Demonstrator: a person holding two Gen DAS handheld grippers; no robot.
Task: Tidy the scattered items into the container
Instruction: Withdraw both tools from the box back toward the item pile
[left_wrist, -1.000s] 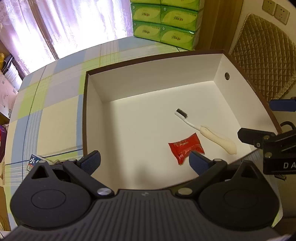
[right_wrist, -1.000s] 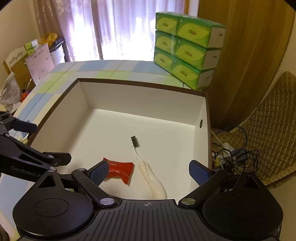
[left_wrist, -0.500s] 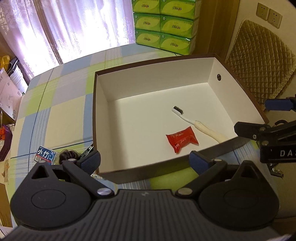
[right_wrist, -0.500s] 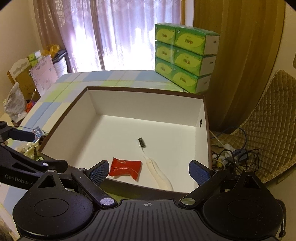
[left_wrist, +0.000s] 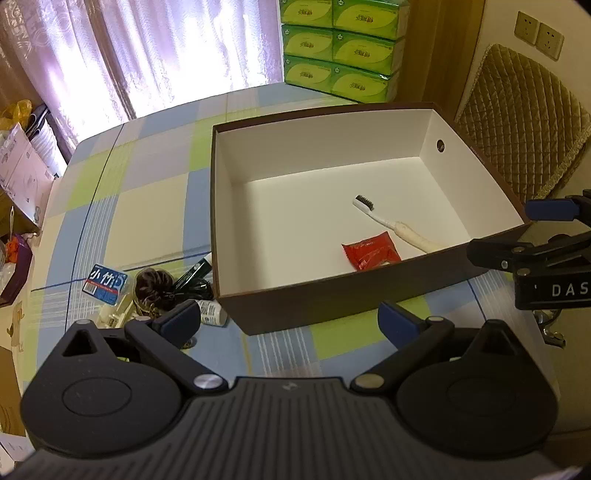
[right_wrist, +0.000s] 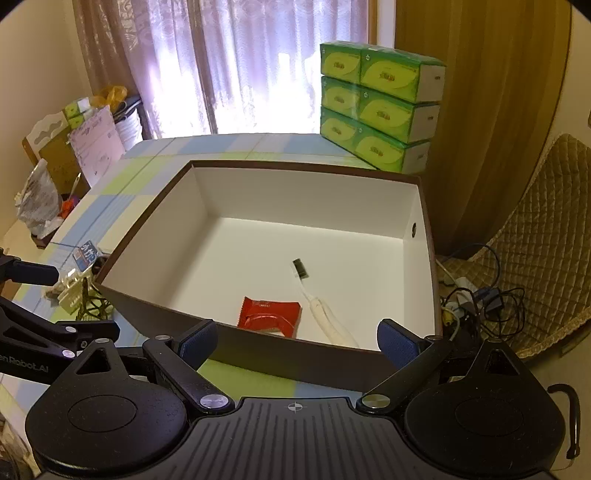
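While both jaws gape empty | toothbrush (left_wrist: 391, 225) handle cut by box (left_wrist: 332, 299) wall | left clutter (left_wrist: 159, 288) indistinct

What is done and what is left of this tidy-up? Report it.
Done: the white toothbrush and the red snack packet lie inside the brown box with white lining. In hand: nothing; the left gripper and right gripper are both open and empty. Left: the blue-labelled packet, brown hair tie, dark tube and small white bottle beside the box.
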